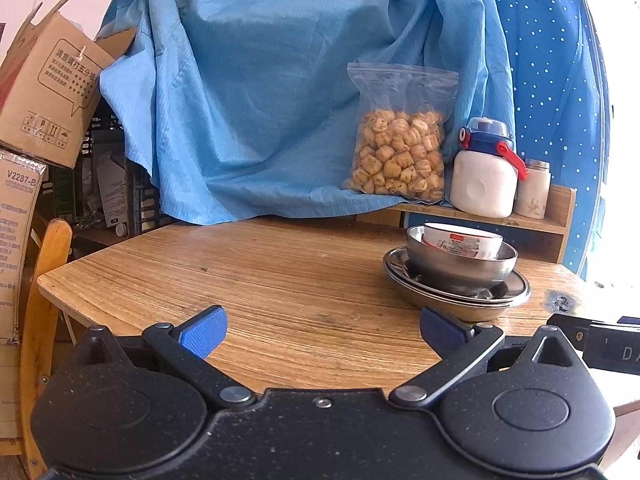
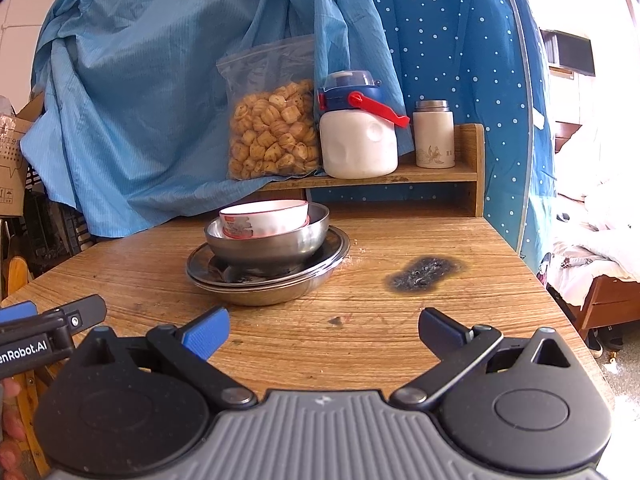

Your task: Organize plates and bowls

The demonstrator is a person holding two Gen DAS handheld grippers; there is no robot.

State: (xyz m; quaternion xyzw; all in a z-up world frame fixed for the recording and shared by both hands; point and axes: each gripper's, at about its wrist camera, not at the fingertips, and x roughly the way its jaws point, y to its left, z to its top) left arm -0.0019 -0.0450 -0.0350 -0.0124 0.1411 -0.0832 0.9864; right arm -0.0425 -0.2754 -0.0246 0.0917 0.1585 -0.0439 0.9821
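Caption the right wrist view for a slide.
Open right gripper faces the stack: white bowl in steel bowl on steel plates, table scorched beside it.

Two handheld black two-finger grippers are held side by side, both pointing toward the far side of the scene. The left gripper point(image 1: 322, 334) has its jaws spread wide, its blue-padded fingertips point(image 1: 204, 336) well apart and gripping nothing. The right gripper point(image 2: 324, 332) is equally wide open, its blue-padded fingertips point(image 2: 208, 334) empty too. Both sit low and roughly level. In the right wrist view, part of the left gripper's black body shows at the left edge, just beside the right one. Below it, at the near left corner, a blurred sliver of the person's hand point(image 2: 10, 428) is visible.
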